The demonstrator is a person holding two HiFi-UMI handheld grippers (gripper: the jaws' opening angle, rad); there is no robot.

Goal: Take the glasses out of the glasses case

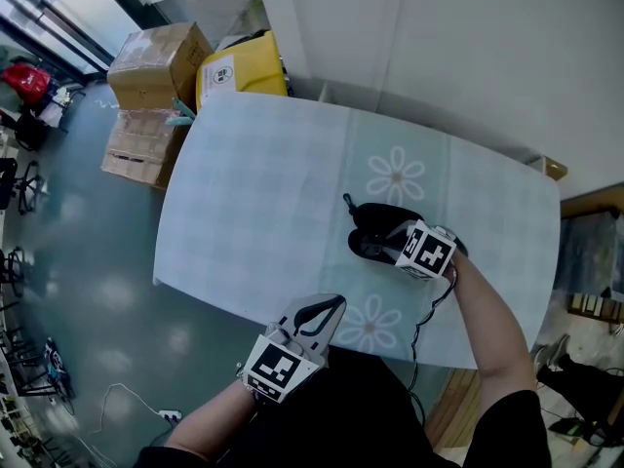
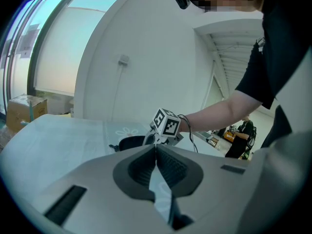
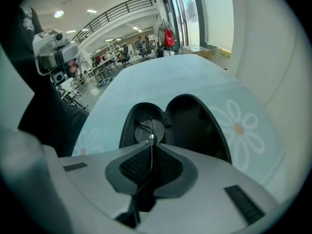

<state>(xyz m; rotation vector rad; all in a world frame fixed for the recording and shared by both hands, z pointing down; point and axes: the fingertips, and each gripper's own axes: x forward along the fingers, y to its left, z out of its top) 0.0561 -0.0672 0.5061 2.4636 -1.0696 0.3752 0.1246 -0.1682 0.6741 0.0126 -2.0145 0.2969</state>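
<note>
A black glasses case (image 1: 375, 224) lies open on the flower-print tablecloth (image 1: 273, 193), right of the table's middle. In the right gripper view its two halves (image 3: 195, 121) gape side by side. The glasses (image 3: 143, 132) lie in the left half, with one round lens and a thin dark wire frame showing. My right gripper (image 3: 151, 147) is shut on that thin frame, which runs down between the pads. In the head view this gripper (image 1: 388, 248) sits at the case's near side. My left gripper (image 1: 327, 308) is shut on nothing at the table's front edge, pointing toward the case (image 2: 130, 142).
Cardboard boxes (image 1: 156, 61) and a yellow box (image 1: 239, 71) stand on the floor past the table's far left corner. A white wall (image 1: 439, 37) runs behind the table. The cloth's front edge (image 1: 244, 305) is close to my left gripper.
</note>
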